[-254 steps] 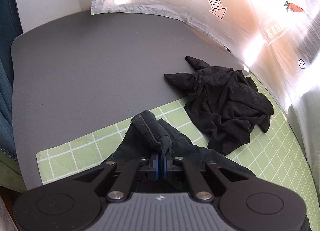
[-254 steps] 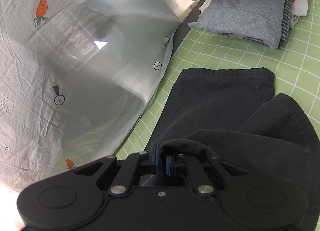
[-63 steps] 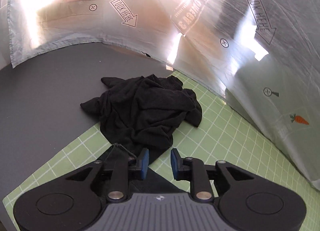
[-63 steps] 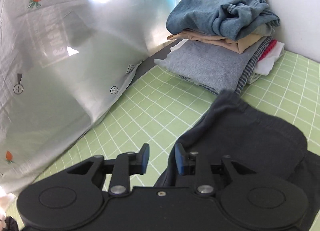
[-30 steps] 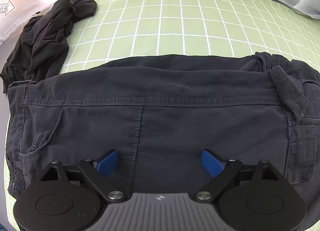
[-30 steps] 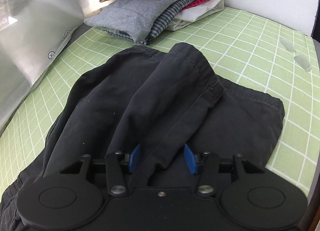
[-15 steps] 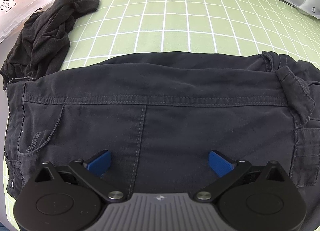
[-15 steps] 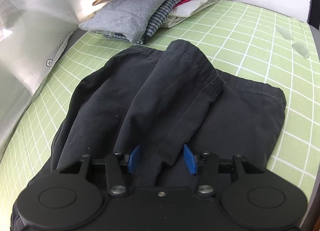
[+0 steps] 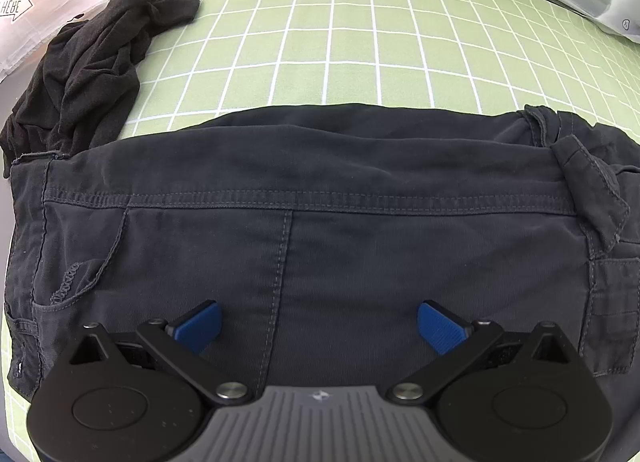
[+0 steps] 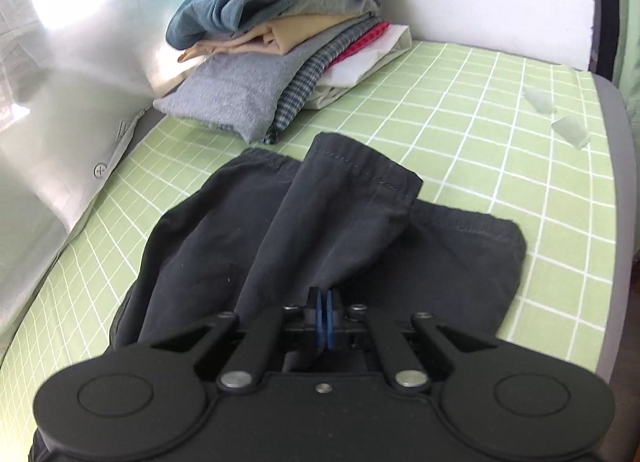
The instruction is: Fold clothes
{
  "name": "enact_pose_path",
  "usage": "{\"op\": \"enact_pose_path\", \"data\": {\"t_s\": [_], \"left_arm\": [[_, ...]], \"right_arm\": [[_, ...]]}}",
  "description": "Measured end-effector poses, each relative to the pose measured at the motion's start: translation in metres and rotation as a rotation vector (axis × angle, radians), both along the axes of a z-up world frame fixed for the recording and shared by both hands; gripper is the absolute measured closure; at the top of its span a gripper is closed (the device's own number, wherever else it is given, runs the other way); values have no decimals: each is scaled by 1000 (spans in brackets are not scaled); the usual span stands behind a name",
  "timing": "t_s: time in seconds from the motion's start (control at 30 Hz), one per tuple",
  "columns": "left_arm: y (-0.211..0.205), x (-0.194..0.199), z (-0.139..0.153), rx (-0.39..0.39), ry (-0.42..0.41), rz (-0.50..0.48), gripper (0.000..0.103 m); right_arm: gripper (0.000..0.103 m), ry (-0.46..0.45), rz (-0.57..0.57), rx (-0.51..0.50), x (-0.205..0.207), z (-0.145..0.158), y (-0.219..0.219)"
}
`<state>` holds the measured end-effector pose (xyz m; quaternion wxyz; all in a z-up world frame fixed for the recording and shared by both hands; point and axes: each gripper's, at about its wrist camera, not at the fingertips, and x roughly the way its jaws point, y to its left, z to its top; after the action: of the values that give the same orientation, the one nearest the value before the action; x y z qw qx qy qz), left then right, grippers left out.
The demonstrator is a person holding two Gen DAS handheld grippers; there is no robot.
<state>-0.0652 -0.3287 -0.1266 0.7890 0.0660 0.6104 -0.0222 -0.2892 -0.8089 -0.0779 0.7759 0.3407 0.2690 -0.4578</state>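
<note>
Trousers (image 10: 248, 238): legs run toward folded stack (image 10: 280, 50); right jaws just closed pinching leg, left jaws wide.

A green grid mat (image 10: 500, 134) covers the grey desk (image 10: 618, 166); a translucent printed plastic sheet (image 10: 52, 110) rises along its edge.

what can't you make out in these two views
- Left wrist view: near part of the dark shorts sits behind the open left gripper.
- Right wrist view: right gripper pinches the shorts' fabric; its body hides them below.
- Folded clothes stack: top cut by frame edge.
</note>
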Motion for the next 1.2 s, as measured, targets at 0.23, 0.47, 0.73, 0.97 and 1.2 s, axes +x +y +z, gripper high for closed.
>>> {"op": "enact_pose_path", "data": {"t_s": [0.23, 0.47, 0.73, 0.97, 1.2], "left_arm": [[1, 3, -1, -1, 4, 1, 0], [1, 1, 0, 1, 3, 0, 0], [0, -1, 1, 3, -1, 0, 0], [1, 0, 2, 2, 5, -1, 0], [1, 2, 2, 1, 10, -2, 0]], "right_arm": [[101, -6, -79, -33, -48, 25, -4], [82, -43, -172, 184, -60, -35, -11], [93, 82, -39, 119, -36, -36, -13], [98, 120, -92, -58, -49, 9, 11], [73, 430, 38, -218, -13, -10, 32]]}}
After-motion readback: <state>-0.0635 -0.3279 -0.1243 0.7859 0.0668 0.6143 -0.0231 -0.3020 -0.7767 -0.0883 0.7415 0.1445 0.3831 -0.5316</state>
